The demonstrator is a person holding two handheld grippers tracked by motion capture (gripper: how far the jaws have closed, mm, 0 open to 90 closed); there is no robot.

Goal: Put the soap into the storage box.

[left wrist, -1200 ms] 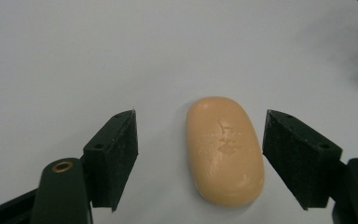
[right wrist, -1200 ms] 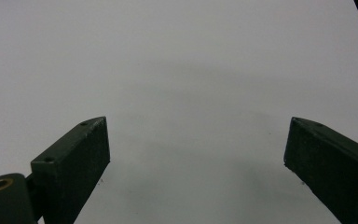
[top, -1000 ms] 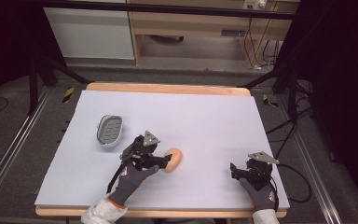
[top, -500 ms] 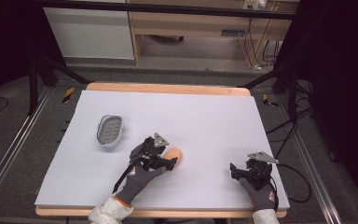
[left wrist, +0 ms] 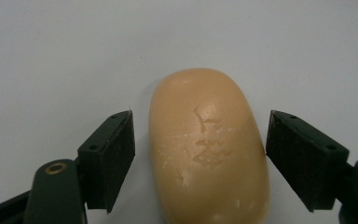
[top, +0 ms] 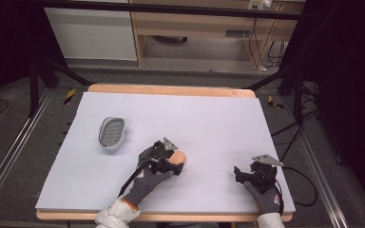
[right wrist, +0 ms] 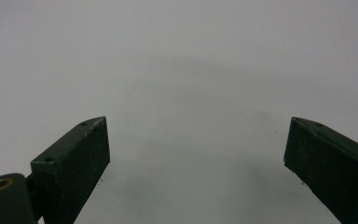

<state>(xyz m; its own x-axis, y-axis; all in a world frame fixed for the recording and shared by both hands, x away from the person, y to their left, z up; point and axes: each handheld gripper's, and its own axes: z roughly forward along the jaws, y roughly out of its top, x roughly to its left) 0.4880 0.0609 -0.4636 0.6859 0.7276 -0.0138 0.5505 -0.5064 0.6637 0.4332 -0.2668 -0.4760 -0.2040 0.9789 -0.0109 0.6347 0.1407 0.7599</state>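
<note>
One soap bar (left wrist: 209,149), peach-coloured, lies flat on the pale surface (top: 209,118) near its front edge, between the jaws of your left gripper (left wrist: 199,158). Those jaws are spread wider than the bar, a narrow gap showing on each side. One grey soap dish (top: 111,132) sits well apart to the left, nothing in it. Your right gripper (right wrist: 196,158) rests over bare surface, jaws wide apart and holding nothing.
</note>
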